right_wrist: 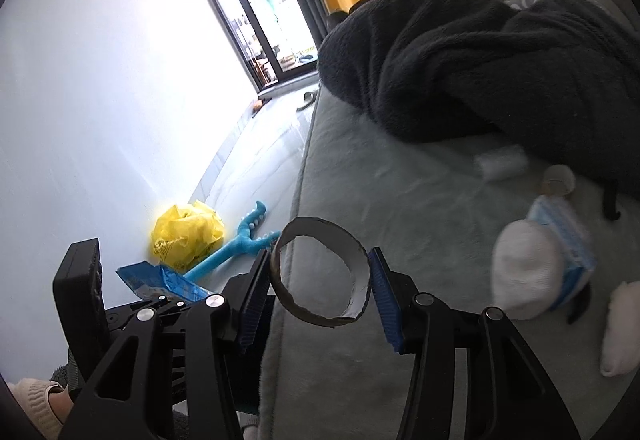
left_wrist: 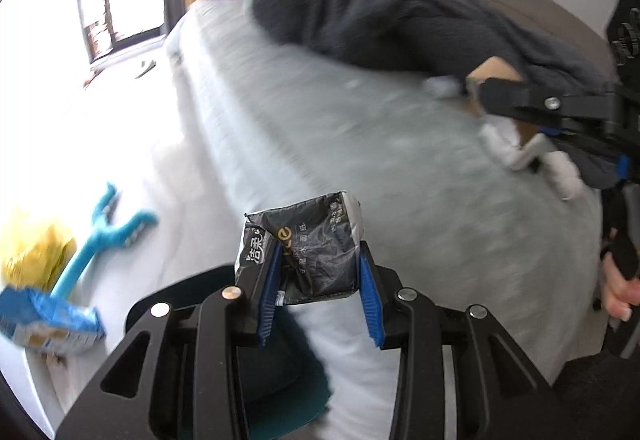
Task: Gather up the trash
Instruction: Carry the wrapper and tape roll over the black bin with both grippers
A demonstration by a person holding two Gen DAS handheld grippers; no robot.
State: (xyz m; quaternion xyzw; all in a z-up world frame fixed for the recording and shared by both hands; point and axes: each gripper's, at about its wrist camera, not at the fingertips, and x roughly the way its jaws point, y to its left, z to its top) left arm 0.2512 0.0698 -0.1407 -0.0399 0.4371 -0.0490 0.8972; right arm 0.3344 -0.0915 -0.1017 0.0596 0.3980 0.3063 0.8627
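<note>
Your left gripper (left_wrist: 320, 284) is clamped on a crumpled black tissue wrapper (left_wrist: 302, 252), blue pads pressing its two sides, the wrapper sticking up above the fingertips. It points steeply down over the edge of the bed (left_wrist: 360, 143), with the floor (left_wrist: 132, 111) to its left.

Your right gripper (right_wrist: 320, 280) is clenched on a cardboard ring (right_wrist: 320, 276), a short torn piece of tube, its open end facing the camera and one pad on each side. It also angles down, over the bed's near edge. In the left view that gripper reaches in from the right, and your hand (left_wrist: 620, 292) shows at the frame's edge on its handle.

On the floor by the wall lie a yellow bag (right_wrist: 186, 236), a blue toy (right_wrist: 240, 240) and a blue packet (right_wrist: 160, 282), close together.

On the bed a dark blanket (right_wrist: 460, 59) is heaped at the far side. In front of it lie a white wad (right_wrist: 502, 161), a cardboard tube (right_wrist: 558, 179), a blue-and-white pack (right_wrist: 568, 240) and white socks (right_wrist: 524, 272), all blurred.
</note>
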